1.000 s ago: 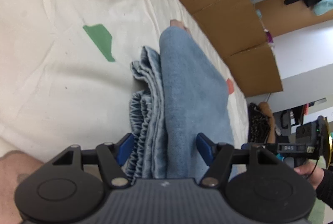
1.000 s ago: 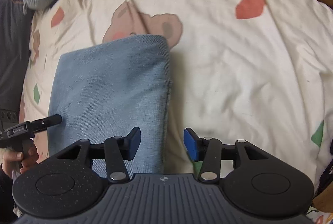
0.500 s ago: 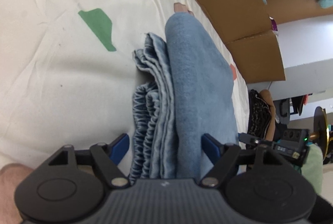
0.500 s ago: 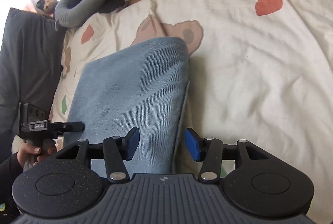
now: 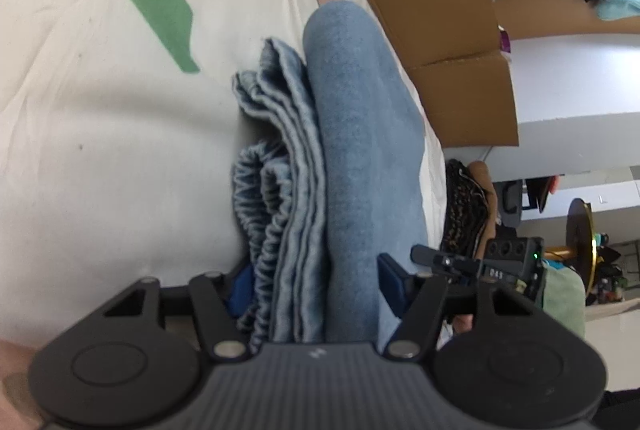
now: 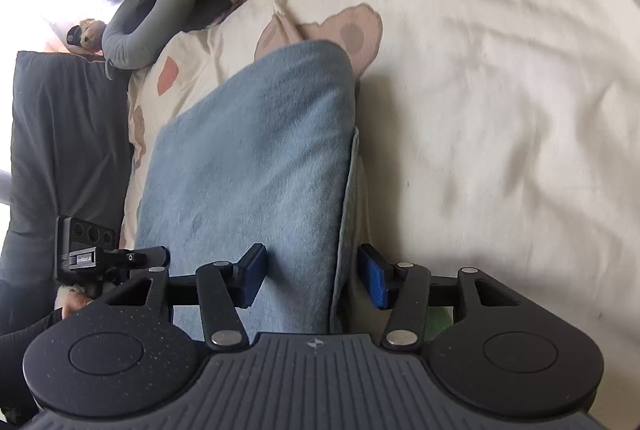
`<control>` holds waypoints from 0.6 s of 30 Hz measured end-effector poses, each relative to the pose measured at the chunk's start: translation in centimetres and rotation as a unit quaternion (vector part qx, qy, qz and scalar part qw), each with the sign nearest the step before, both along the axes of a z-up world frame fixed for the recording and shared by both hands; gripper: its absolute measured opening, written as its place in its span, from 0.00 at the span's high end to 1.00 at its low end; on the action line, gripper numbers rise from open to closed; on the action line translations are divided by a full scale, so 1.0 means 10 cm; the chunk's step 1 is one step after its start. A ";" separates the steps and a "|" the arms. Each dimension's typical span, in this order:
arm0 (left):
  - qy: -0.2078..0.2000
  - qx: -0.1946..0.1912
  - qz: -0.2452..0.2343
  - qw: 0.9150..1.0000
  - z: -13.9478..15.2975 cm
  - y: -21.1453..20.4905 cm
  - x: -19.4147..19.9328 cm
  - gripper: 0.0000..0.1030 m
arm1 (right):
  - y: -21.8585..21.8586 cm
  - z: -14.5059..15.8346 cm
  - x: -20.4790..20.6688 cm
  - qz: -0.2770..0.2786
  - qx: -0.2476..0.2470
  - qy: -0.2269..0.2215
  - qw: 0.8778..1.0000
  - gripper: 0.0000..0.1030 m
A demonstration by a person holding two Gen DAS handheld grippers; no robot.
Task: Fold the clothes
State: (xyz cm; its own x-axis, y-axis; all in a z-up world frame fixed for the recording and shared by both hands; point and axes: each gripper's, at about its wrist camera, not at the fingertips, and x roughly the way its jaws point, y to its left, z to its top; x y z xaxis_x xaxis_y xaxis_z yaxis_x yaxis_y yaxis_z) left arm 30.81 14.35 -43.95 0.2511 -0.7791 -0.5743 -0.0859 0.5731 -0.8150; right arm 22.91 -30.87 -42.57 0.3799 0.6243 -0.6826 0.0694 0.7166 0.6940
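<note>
A folded light-blue denim garment lies in a thick stack on the cream patterned bedsheet. Its elastic waistband and layered edges face left in the left wrist view. My left gripper is open, its blue fingers on either side of the stack's near end. In the right wrist view the same garment lies flat. My right gripper is open and straddles the garment's near right edge. The other gripper shows at the left.
Cardboard sheets line the far side of the bed. A grey neck pillow and a dark cushion lie at the bed's left end. The sheet to the right of the garment is bare.
Both grippers have slid forward around the folded garment's edges. The left fingers now sit deeper along the stack, and the right fingers straddle the garment's edge.
</note>
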 end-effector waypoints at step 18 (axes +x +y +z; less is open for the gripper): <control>-0.017 -0.030 0.028 0.999 -0.02 0.08 -0.08 0.56 | -0.04 0.04 0.10 0.001 0.033 -0.006 0.999 0.67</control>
State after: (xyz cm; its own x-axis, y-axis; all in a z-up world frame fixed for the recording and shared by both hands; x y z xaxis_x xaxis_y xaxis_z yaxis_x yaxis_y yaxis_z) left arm 30.04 15.14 -44.19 0.3138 -0.7965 -0.5167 -0.0874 0.5177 -0.8511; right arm 23.88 -31.27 -42.13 0.3862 0.6684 -0.6357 0.0601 0.6695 0.7404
